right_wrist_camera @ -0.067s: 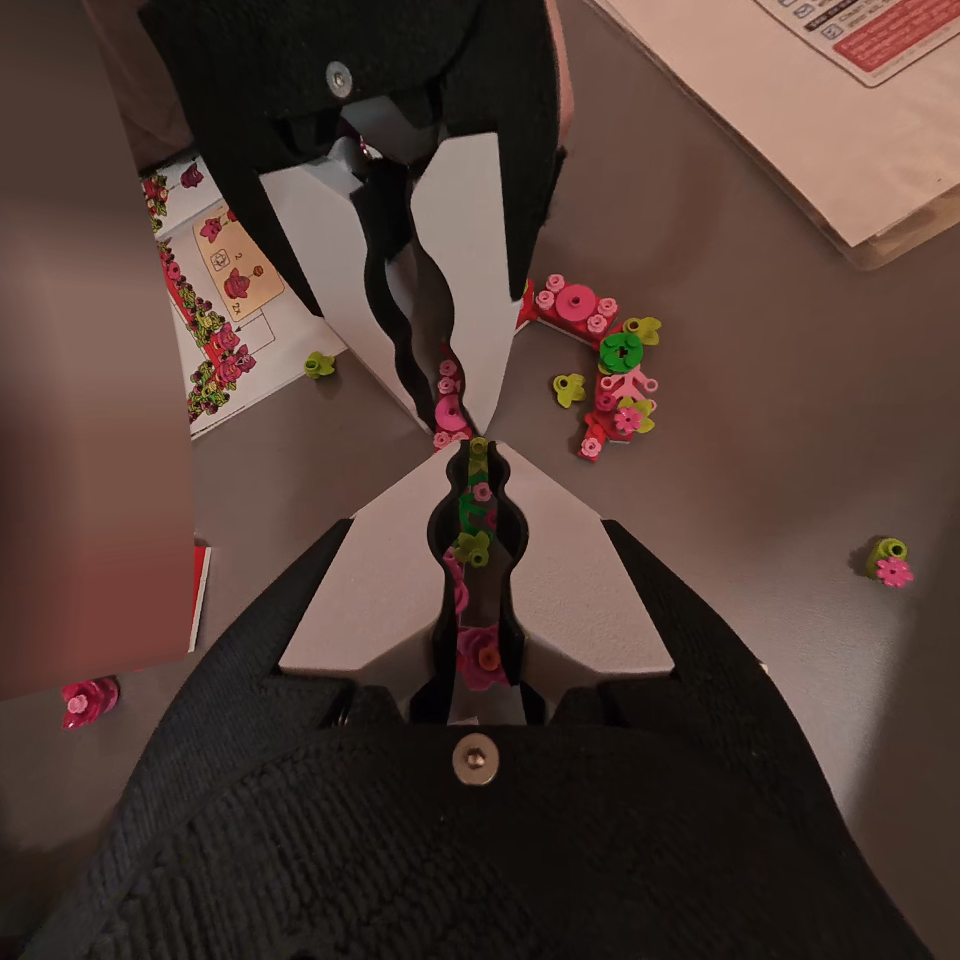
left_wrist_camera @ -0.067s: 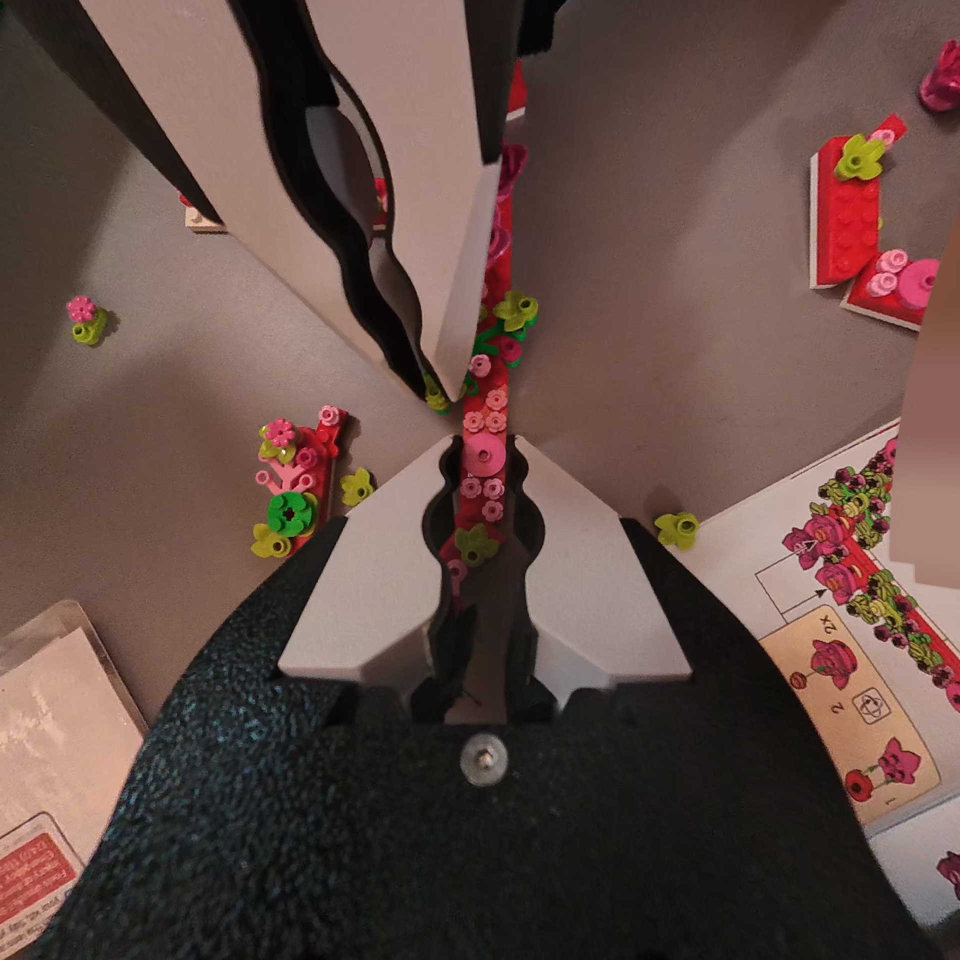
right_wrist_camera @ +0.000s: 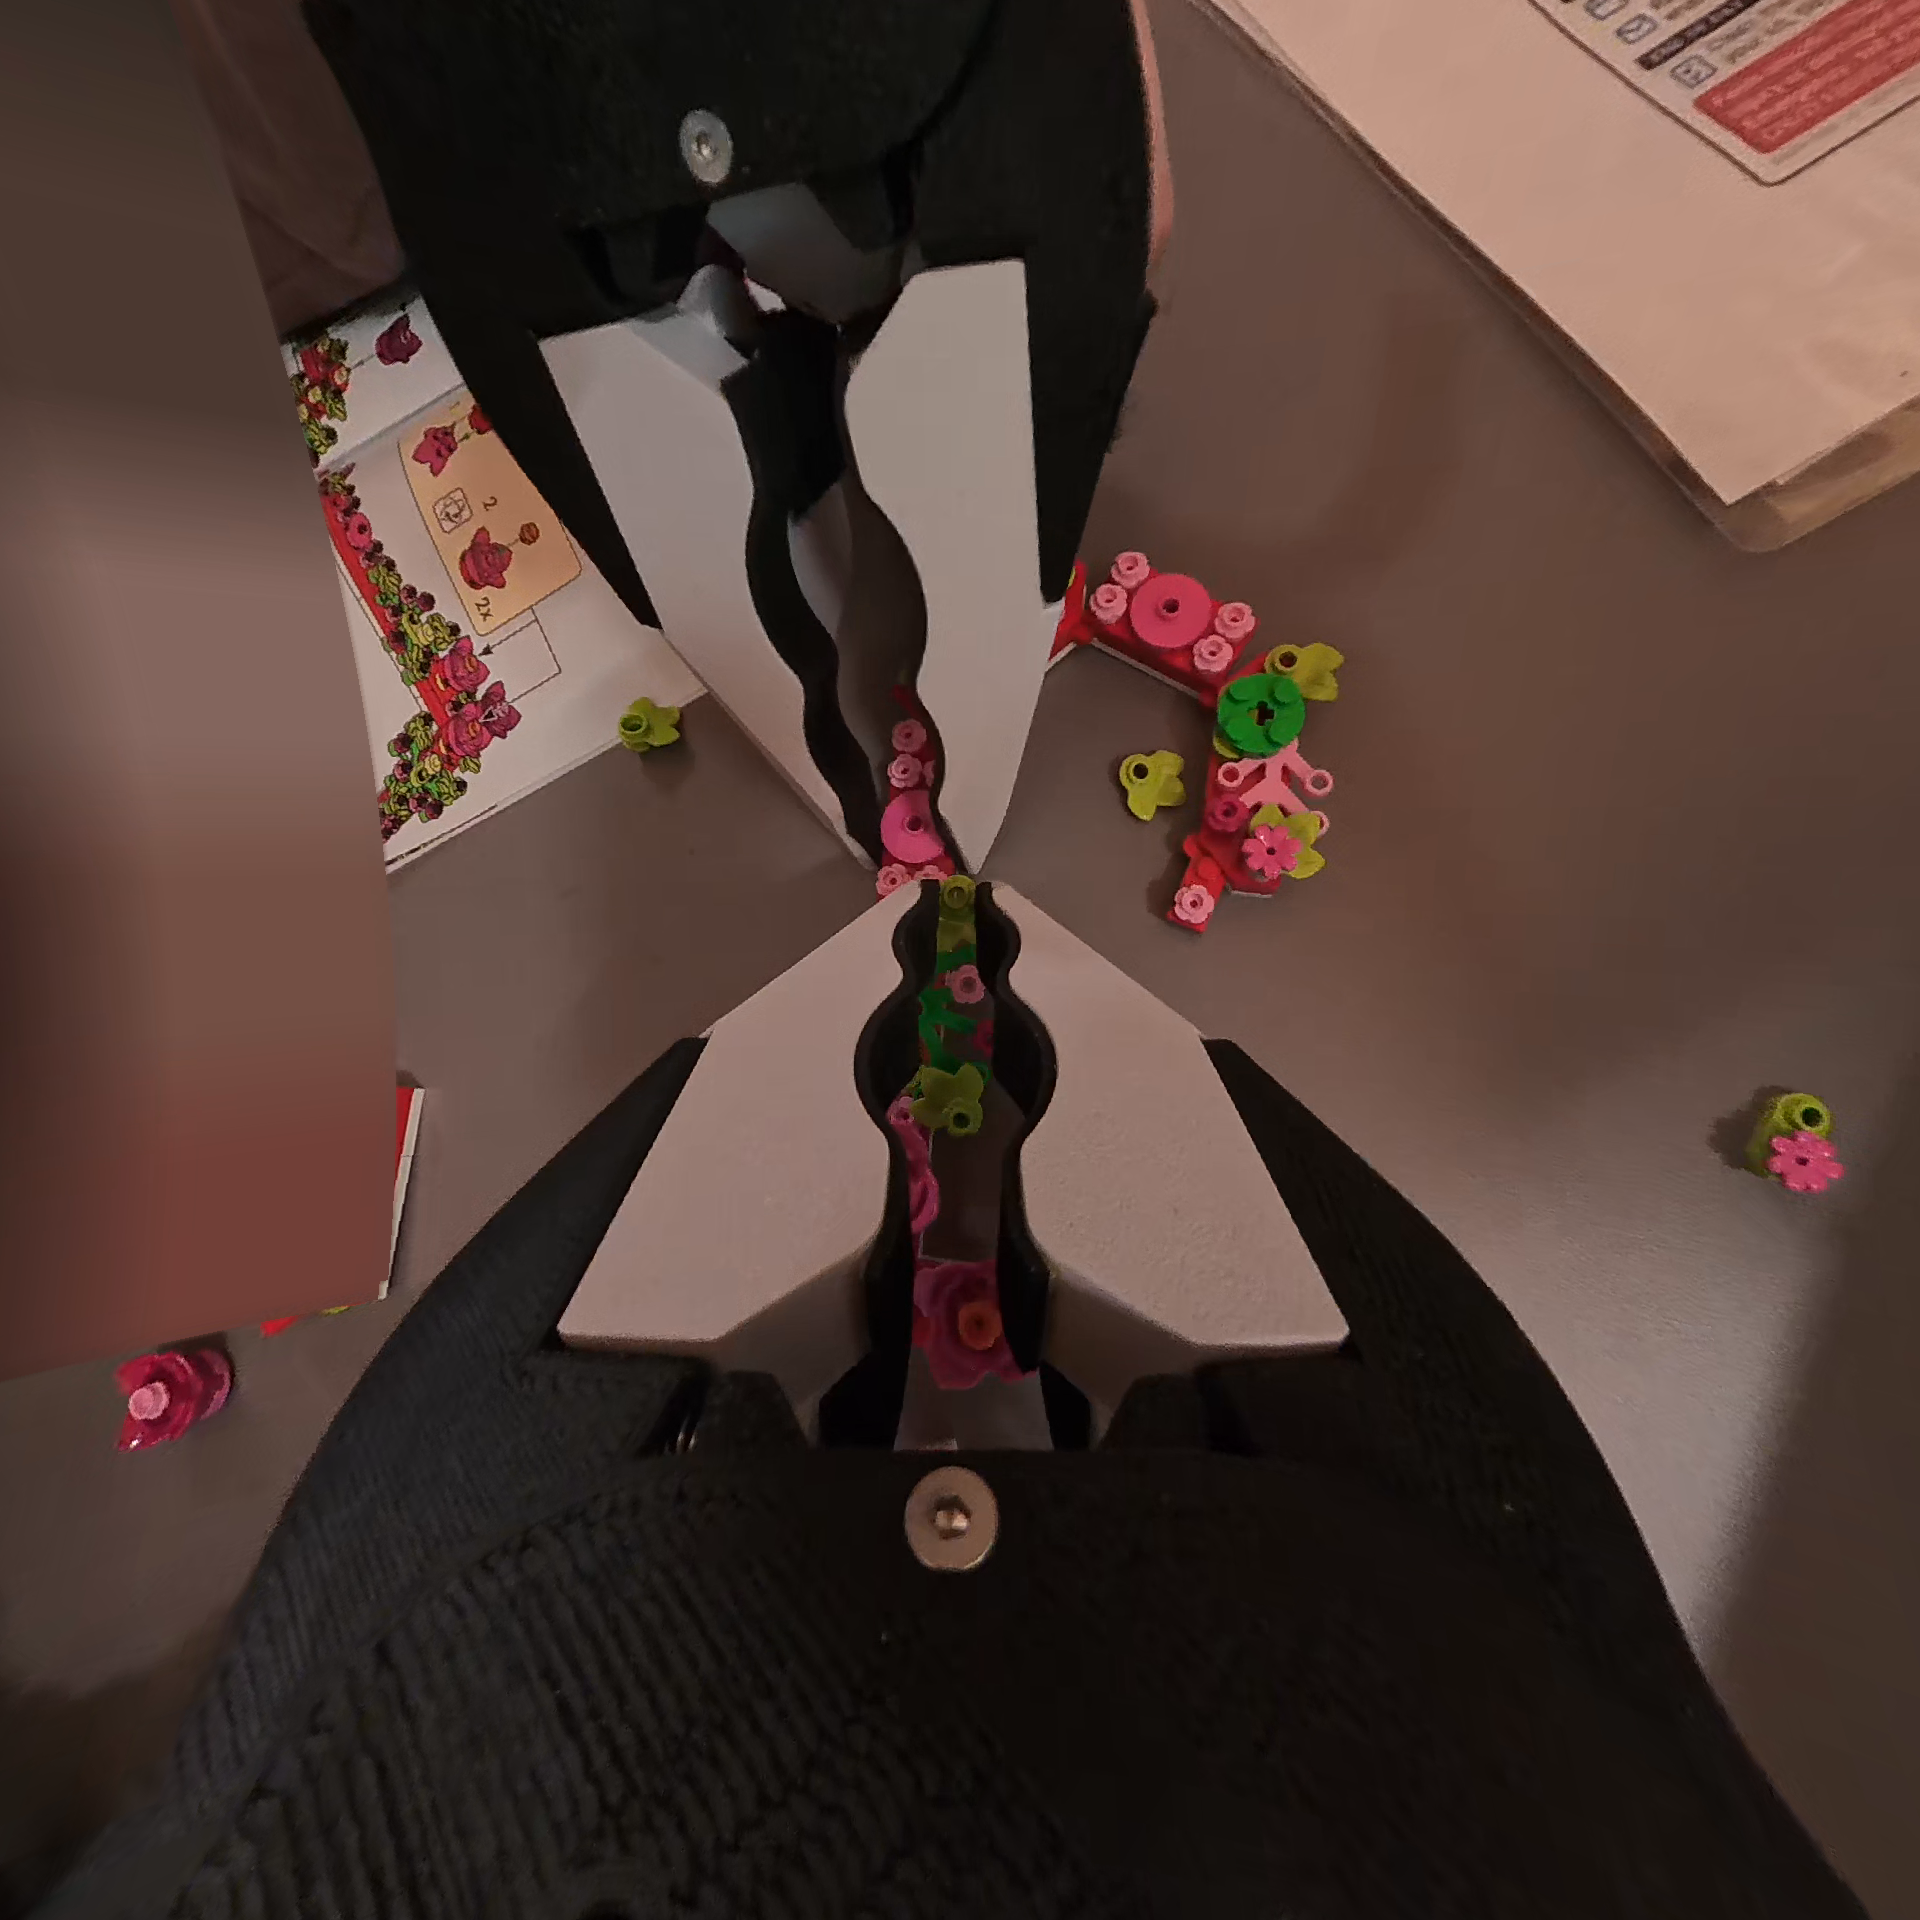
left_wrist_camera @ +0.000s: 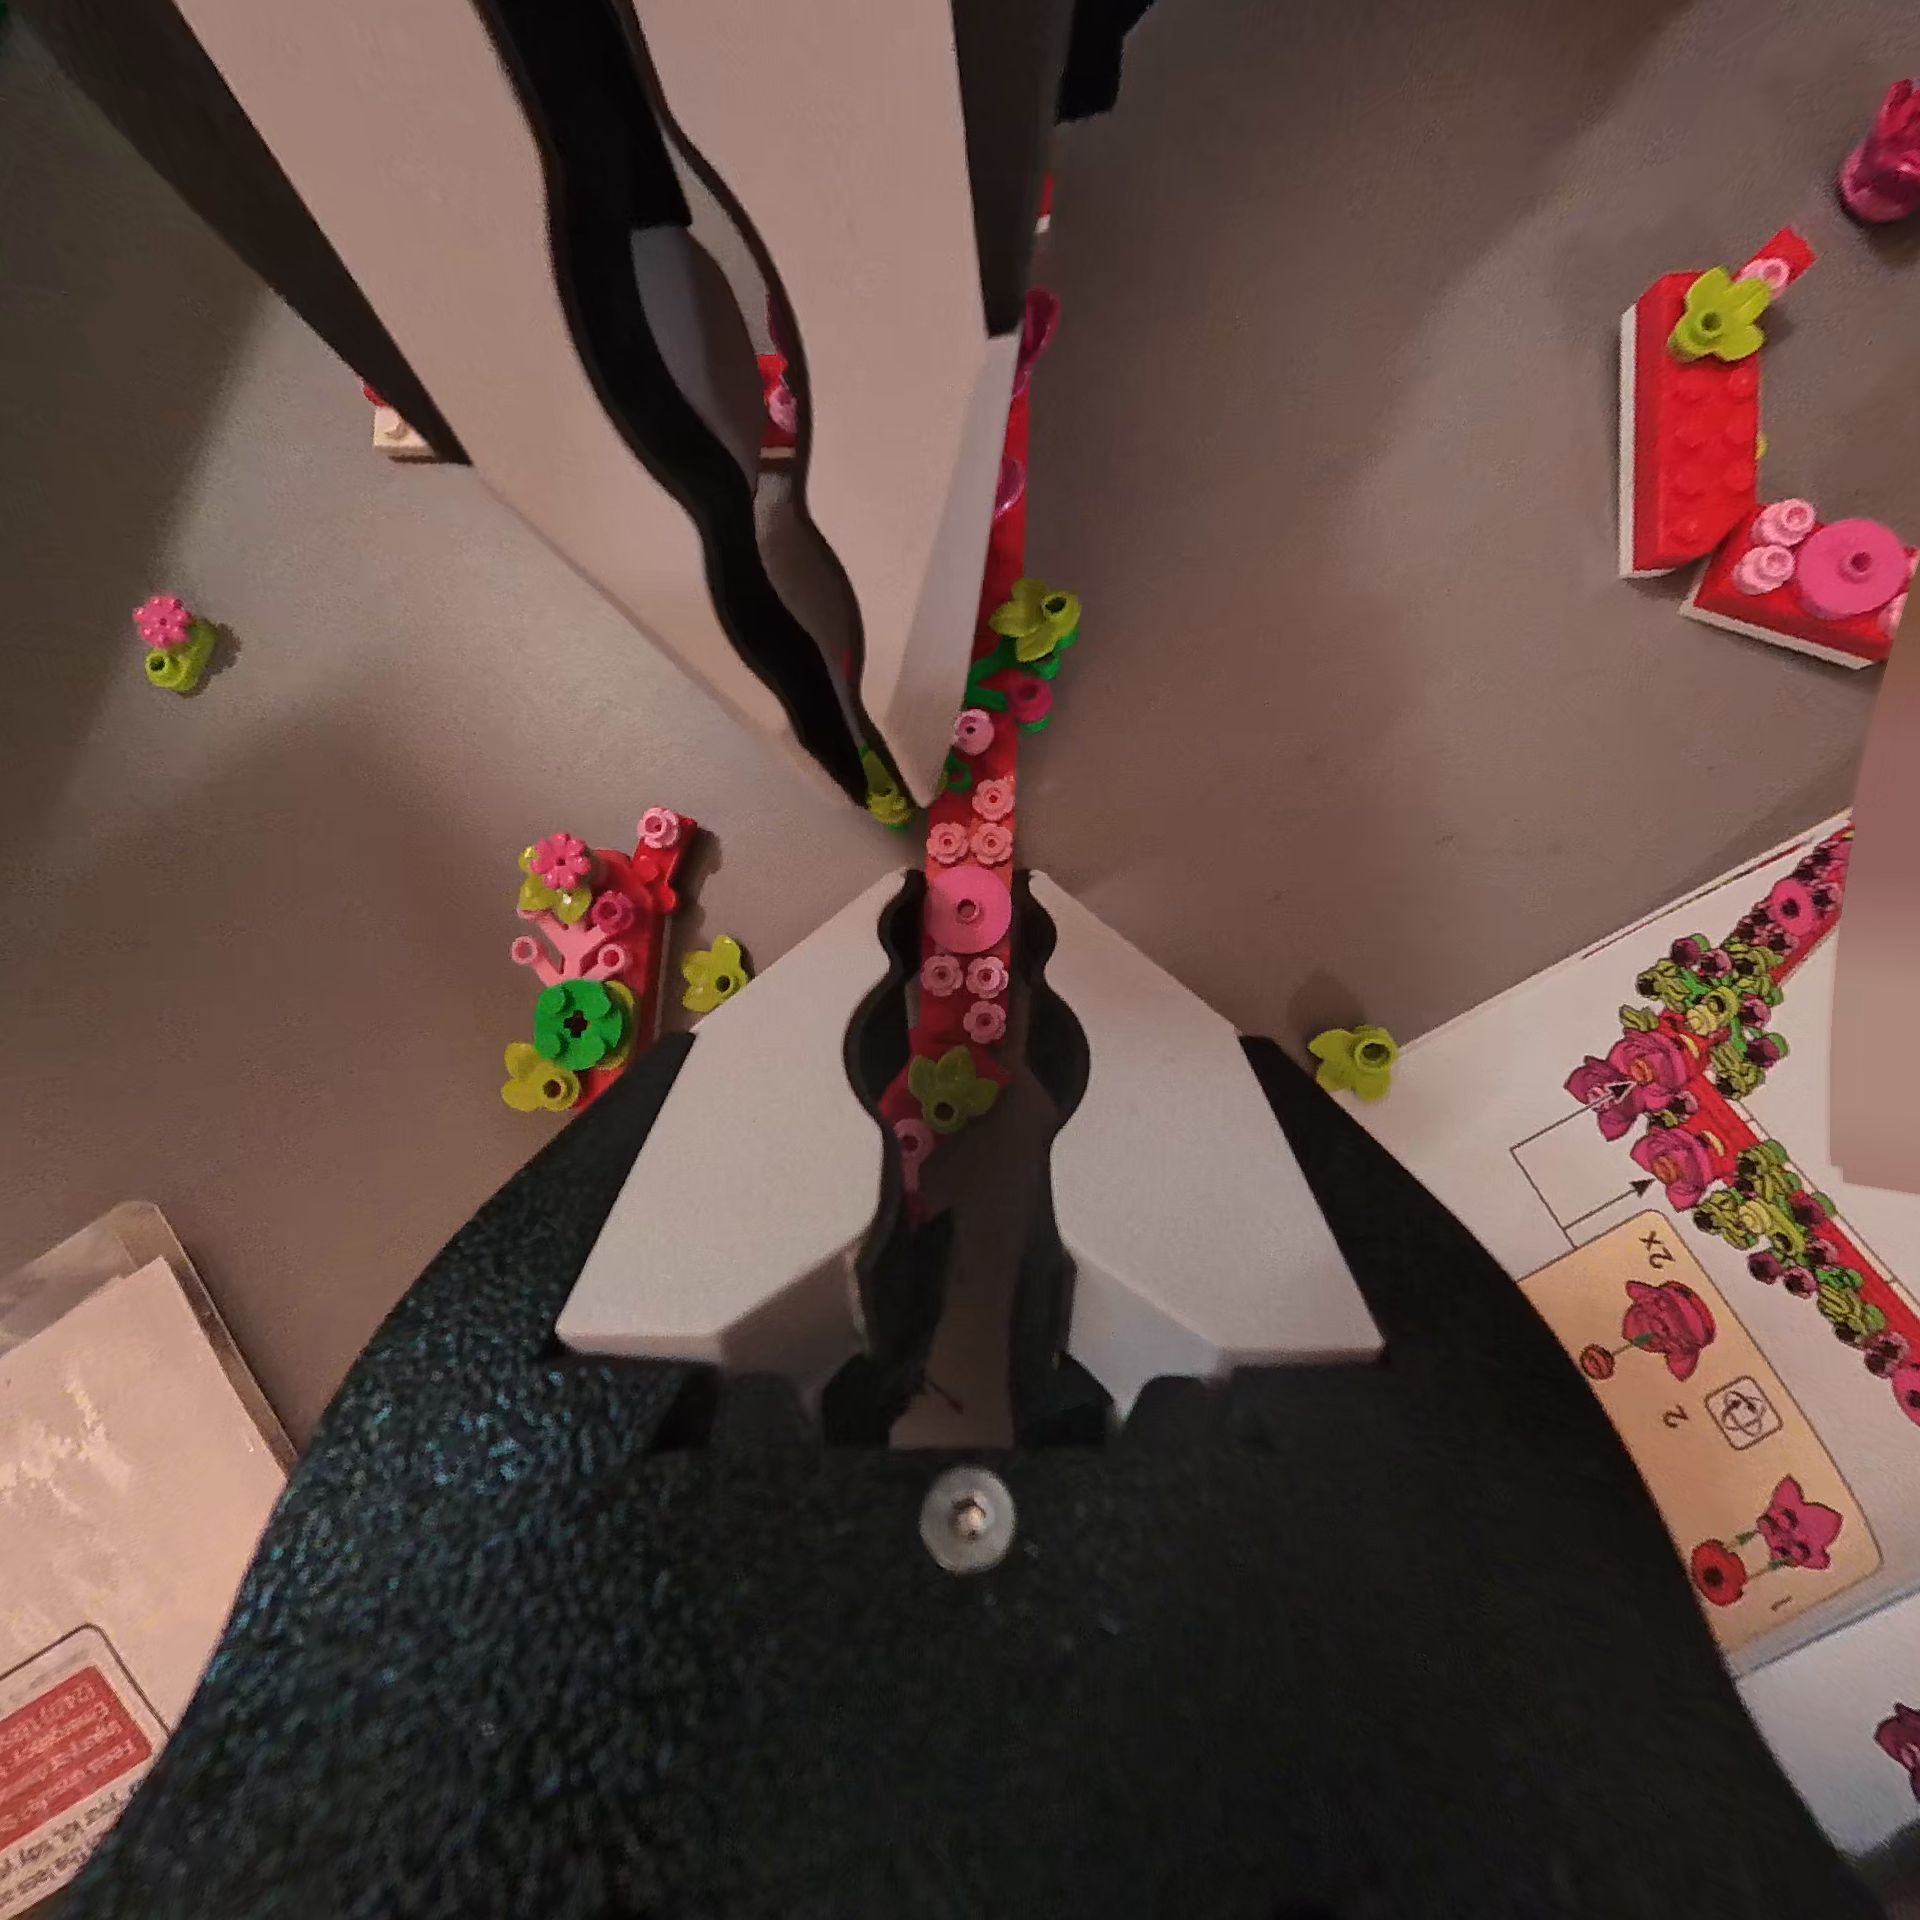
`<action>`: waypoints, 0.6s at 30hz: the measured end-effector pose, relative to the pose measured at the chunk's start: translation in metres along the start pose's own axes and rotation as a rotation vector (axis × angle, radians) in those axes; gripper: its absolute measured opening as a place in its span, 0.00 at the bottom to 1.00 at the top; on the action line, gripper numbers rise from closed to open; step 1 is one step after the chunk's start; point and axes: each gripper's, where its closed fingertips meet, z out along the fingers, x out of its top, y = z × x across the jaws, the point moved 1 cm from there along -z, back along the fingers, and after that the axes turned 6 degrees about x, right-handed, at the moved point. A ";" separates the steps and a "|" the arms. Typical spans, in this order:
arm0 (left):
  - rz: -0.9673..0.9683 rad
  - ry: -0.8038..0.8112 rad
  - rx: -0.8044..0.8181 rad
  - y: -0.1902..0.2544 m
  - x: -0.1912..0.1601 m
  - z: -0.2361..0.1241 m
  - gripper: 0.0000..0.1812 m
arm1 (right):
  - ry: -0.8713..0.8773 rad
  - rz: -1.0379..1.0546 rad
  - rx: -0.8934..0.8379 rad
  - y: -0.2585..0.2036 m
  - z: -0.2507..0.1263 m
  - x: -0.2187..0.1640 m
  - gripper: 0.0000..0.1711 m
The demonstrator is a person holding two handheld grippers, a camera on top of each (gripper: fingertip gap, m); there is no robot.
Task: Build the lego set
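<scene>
The lego set is partly built, I think, with a lot left to do. In the left wrist view, going from left to right: at the lower left edge lies a paper bag [left_wrist_camera: 94,1455]. Above it, at the left, a tiny pink flower on a lime piece [left_wrist_camera: 175,642] sits alone on the grey table [left_wrist_camera: 1351,520]. Next to the middle lies a small red piece with flowers and a green round stud [left_wrist_camera: 587,966], with a loose lime leaf [left_wrist_camera: 715,972] just beside it. In the middle, the left gripper [left_wrist_camera: 966,883] pinches the near end of a long red strip [left_wrist_camera: 971,904] covered with pink flowers, and its jaws are pressed onto the strip's sides. The right gripper [left_wrist_camera: 904,800] comes down from the top and, as the right wrist view shows, pinches the far end [right_wrist_camera: 951,1039] of the same strip, jaws pressed on it too. So both hold one strip between them, above the table. Right of the middle another lime leaf [left_wrist_camera: 1351,1058] lies at the edge of the instruction booklet [left_wrist_camera: 1507,1039], which fills the lower right. At the upper right lies a red corner piece [left_wrist_camera: 1704,447] with only a few flowers on it, and a dark pink rose [left_wrist_camera: 1886,156] waits in the top corner. These bits are not joined yet, so more steps are left. Next to the picture a moment before, almost nothing is different: both grippers hold the strip in the same spot, and the loose pieces lie where they were.
</scene>
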 end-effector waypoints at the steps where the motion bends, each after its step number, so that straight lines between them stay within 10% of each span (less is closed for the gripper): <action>1: -0.002 0.000 -0.001 0.000 0.000 0.000 0.08 | 0.001 -0.007 0.004 -0.001 0.001 0.000 0.03; 18: -0.017 0.017 -0.006 -0.001 0.001 0.001 0.08 | -0.047 -0.077 -0.024 -0.005 0.006 -0.001 0.03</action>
